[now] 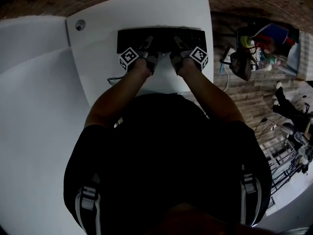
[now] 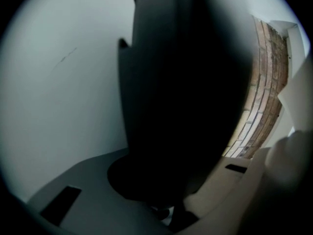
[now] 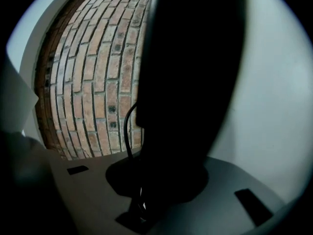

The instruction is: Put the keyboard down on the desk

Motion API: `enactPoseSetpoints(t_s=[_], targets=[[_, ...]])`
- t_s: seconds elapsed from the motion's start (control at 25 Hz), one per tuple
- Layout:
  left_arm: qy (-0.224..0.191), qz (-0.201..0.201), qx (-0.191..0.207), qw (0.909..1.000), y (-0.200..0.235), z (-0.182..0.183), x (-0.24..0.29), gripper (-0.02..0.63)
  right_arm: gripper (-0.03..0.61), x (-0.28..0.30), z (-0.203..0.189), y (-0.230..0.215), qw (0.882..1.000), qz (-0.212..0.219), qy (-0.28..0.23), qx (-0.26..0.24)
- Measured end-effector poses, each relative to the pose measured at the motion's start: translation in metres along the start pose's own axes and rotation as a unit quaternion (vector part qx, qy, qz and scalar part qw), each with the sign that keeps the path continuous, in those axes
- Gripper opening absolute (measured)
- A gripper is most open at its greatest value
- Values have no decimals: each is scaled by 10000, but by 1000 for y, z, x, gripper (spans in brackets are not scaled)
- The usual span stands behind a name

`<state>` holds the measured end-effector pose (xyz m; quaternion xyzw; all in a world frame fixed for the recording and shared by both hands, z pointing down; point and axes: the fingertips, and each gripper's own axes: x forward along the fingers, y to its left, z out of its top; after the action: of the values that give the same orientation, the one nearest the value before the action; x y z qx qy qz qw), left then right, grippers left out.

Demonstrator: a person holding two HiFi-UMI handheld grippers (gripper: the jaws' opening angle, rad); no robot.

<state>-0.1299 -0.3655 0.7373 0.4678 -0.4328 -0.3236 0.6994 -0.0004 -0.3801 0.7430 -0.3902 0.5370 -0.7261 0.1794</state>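
From the head view, the black keyboard (image 1: pixel 160 39) lies crosswise over the white desk (image 1: pixel 98 53), with the left gripper (image 1: pixel 146 47) and right gripper (image 1: pixel 178 45) at its near edge. In the left gripper view, the jaws are pinched almost together on the keyboard's edge. In the right gripper view, the jaws clamp the keyboard too, set slightly wider, with a cable (image 3: pixel 128 131) hanging beside them.

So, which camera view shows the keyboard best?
The head view. It shows the whole black keyboard from end to end, lying across the white desk. The left gripper view and the right gripper view show it only as a dark, very close shape filling the middle, with no keys to be seen.
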Motion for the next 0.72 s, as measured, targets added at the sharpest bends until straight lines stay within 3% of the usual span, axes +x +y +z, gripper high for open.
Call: enactPoseSetpoints(t_s=[0.72], targets=[[-79, -53, 51, 9999, 1, 4, 0, 90, 129, 5, -2, -5, 9998, -20, 22, 182]])
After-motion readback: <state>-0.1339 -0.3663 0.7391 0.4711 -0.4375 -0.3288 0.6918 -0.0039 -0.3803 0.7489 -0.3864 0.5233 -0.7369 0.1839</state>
